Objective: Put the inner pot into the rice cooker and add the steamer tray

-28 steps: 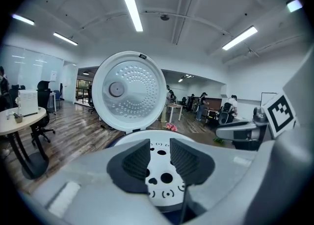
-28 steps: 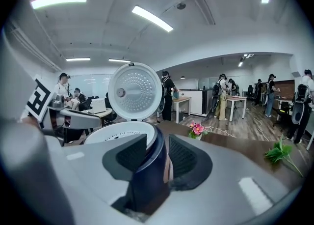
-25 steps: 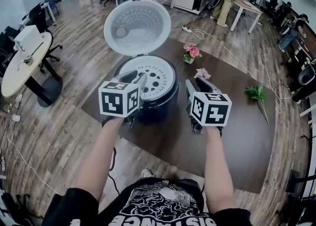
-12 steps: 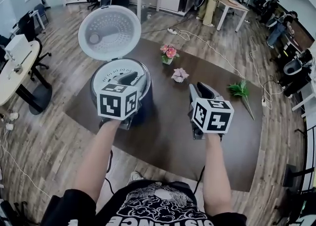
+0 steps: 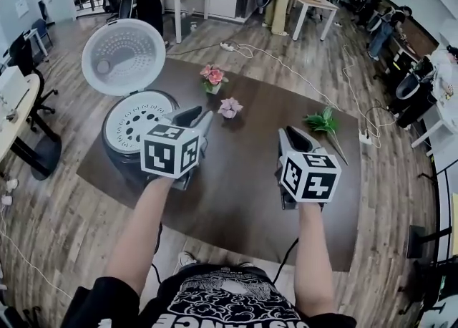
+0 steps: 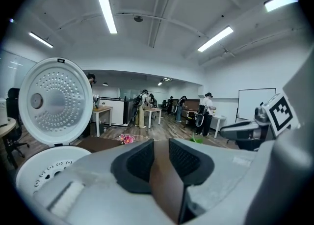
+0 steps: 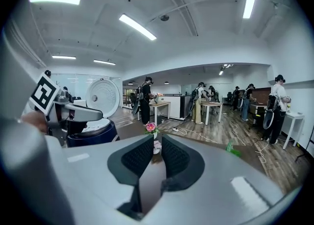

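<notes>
The steamer tray (image 5: 136, 124) is sitting in the mouth of the rice cooker (image 5: 118, 163), whose lid (image 5: 118, 56) is standing open, at the tabletop's (image 5: 236, 183) left end. The left gripper (image 5: 195, 116), the nearer one, is hovering just right of it, fingers slightly spread and empty. The right gripper (image 5: 290, 134), well apart, has just been closing its empty fingers, leaving a narrow gap.

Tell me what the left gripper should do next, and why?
Probably lift the left gripper toward the open lid and swing it down. The steamer tray already sits in the rice cooker, the lid stands upright behind it, and this gripper's jaws are apart and empty, close by.
</notes>
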